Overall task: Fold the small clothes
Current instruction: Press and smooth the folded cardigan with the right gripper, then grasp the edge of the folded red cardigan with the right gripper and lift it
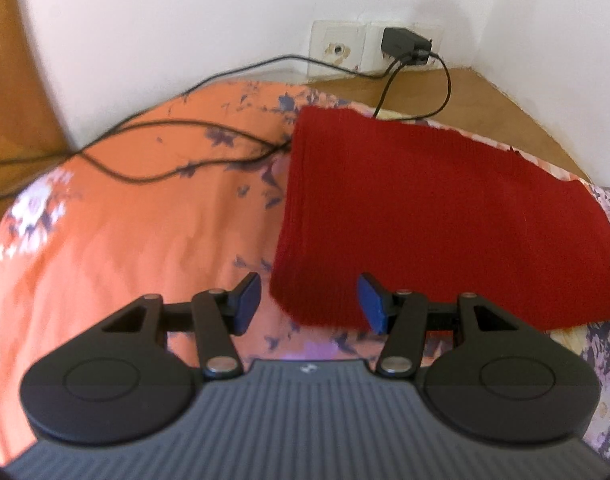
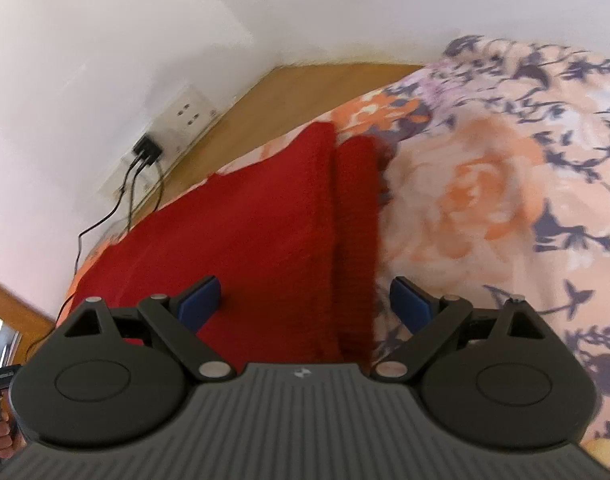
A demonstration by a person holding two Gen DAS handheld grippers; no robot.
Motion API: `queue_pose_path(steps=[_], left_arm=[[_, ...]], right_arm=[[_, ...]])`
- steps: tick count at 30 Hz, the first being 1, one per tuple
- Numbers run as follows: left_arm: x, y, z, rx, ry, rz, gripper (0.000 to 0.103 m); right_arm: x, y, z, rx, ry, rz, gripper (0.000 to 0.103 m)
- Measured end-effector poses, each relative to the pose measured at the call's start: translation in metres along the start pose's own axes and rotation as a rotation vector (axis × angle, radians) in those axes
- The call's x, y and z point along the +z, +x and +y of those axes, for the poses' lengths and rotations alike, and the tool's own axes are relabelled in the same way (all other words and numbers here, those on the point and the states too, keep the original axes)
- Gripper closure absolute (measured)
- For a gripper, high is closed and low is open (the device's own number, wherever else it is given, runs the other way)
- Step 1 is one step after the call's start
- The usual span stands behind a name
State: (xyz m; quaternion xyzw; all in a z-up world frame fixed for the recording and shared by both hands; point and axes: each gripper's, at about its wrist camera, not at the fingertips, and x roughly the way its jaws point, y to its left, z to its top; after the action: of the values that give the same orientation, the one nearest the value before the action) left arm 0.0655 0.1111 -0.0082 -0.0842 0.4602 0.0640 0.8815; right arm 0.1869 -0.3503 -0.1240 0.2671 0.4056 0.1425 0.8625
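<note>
the red knit (image 1: 425,216) lies flat on the floral sheet (image 1: 125,232) of a bed, its far edge near the wooden ledge (image 1: 485,96) that runs along the white wall (image 1: 185,8). in the left wrist view the knit reads as a ribbed rectangle with one near corner pointing toward the camera. in the right wrist view the knit (image 2: 245,240) shows a narrow strip along its right side, set off from the main panel by a lengthwise crease or gap; which of the two cannot be told.

left tongs (image 1: 310,303): apart, nothing between them. the near corner of the knit lies in the gap; the right pad (image 1: 371,304) sits over the cloth, the left pad (image 1: 247,302) over bare sheet beside the knit. contact with the cloth cannot be told.

right tongs (image 2: 305,304): apart, holding nothing. they straddle the knit's right side, the left pad (image 2: 199,304) over red cloth, the right pad (image 2: 411,306) over the sheet just beside the knit. whether they touch cannot be told.

a black charger (image 1: 405,46) sits in a wall socket (image 1: 337,46) beyond the knit. its cables (image 1: 165,128) trail over the sheet to the knit's left, one running to the knit's far left edge.

part of a hand (image 2: 3,438) on a black handle shows at the lower left edge of the right wrist view.

both views are slightly blurred.
</note>
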Motion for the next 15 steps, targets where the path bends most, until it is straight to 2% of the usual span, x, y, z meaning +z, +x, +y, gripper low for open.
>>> queue_pose_path(steps=[5,10,12,15], left_arm=[[-0.014,-0.001,-0.004,0.016,-0.003,0.035,0.048],[-0.022,-0.001,-0.010,0.041,-0.002,0.049,0.048],[-0.023,0.000,-0.012,0.049,-0.005,0.053,0.048],[-0.024,0.001,-0.015,0.062,0.000,0.048,0.048]], right_arm=[[0.000,0.008,0.007,0.035,-0.033,0.010,0.005],[0.003,0.010,0.002,0.085,0.004,-0.009,0.006],[0.004,0.012,-0.001,0.117,0.021,-0.015,0.009],[0.006,0.015,-0.003,0.130,0.013,-0.019,0.030]])
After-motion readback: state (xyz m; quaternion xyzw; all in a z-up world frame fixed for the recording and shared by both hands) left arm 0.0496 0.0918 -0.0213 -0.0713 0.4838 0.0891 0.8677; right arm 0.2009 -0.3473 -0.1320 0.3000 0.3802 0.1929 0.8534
